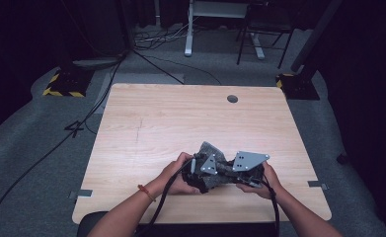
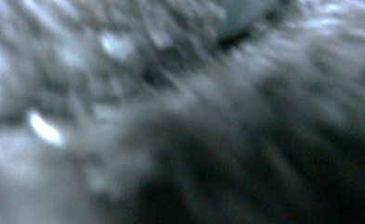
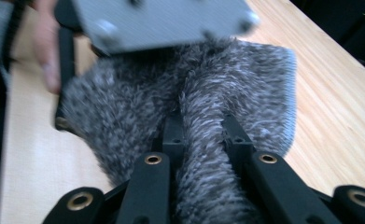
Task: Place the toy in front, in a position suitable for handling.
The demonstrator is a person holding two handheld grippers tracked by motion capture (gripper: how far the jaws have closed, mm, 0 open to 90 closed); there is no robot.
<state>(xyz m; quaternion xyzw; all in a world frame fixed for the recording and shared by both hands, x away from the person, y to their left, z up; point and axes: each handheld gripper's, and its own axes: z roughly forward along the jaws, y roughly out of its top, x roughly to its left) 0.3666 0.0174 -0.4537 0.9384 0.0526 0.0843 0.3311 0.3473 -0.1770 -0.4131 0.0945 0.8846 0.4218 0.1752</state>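
A grey furry cloth (image 1: 208,147) lies bunched near the front edge of the wooden table (image 1: 180,113), between the person's two hands. My right gripper (image 3: 203,126) is shut on a raised fold of the cloth (image 3: 124,107); fur bulges between its black jaws. In the high view the right gripper (image 1: 228,172) comes in from the right and my left gripper (image 1: 212,175) from the left, both buried in the cloth. The left gripper view is a blur of grey fur (image 2: 124,93) pressed close to the camera. The left gripper's grey plate (image 3: 157,21) hangs over the cloth.
A round cable hole (image 1: 232,98) sits near the table's far edge. Bare wood (image 3: 339,93) spreads around the cloth. Beyond the table, cables cross the grey floor, and stand bases with yellow-black stripes (image 1: 64,84) flank the far corners.
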